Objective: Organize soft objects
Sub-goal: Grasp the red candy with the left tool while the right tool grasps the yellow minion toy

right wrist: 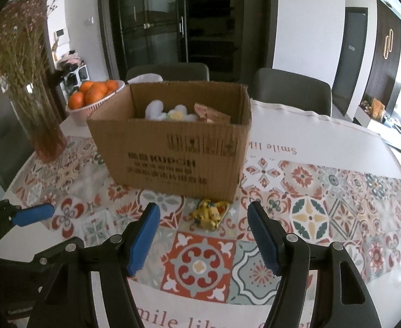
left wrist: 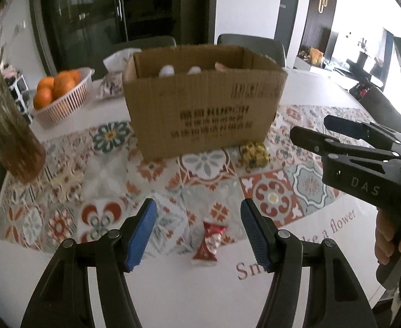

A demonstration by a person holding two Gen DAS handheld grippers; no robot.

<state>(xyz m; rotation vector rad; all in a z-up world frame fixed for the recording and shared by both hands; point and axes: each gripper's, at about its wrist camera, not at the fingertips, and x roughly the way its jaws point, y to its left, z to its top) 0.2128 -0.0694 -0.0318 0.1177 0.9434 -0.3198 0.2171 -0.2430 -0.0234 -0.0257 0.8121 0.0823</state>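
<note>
- Your left gripper [left wrist: 197, 235] is spread wide, holding nothing, over a small red-and-white soft packet [left wrist: 210, 243] near the table's near edge.
- Your right gripper [right wrist: 203, 239] gapes empty before a yellow soft toy [right wrist: 210, 214], which touches the open brown cardboard box [right wrist: 173, 147] mid-table.

The letters "D A S" stand in pale print on the black body of the right gripper [left wrist: 308, 129]. The white border of the tablecloth [right wrist: 323, 136] carries the slogan "Smile like a flower", only partly visible at each edge. Dark print on the cardboard box [right wrist: 173, 161] appears upside down and too blurred to read.
</note>
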